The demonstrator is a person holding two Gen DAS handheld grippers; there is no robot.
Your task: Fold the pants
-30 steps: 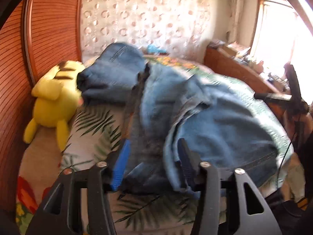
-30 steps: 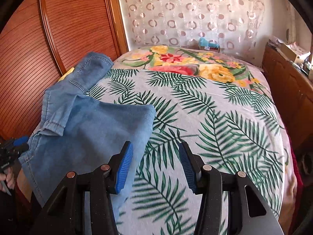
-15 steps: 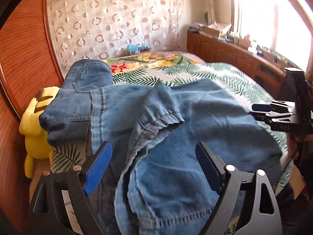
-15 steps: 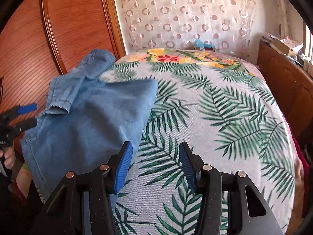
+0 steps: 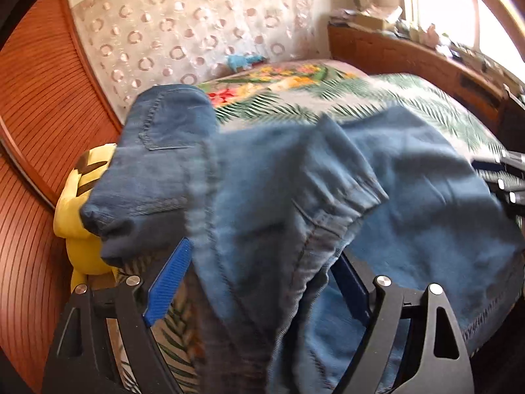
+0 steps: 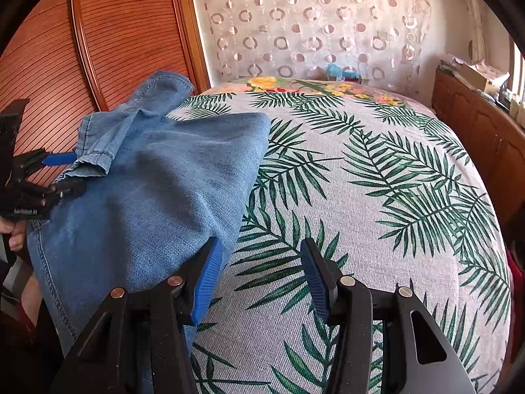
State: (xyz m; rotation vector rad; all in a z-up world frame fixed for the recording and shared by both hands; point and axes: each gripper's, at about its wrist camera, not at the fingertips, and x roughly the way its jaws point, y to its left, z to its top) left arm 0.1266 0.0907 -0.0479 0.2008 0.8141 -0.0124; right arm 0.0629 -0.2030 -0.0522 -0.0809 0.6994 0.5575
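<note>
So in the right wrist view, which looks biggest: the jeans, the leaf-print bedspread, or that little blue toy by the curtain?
1. Leaf-print bedspread, filling most of the view.
2. Jeans, draped over the bed's left side.
3. Blue toy, tiny, though it sits farthest from the camera, so its true size is unsure.

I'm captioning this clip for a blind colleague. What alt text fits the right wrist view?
The open right tool hovers over a palm-leaf bedspread, its left finger at the edge of blue denim pants lying on the bed's left side. The left tool sits open at the pants' far side, before a wooden wardrobe.
</note>
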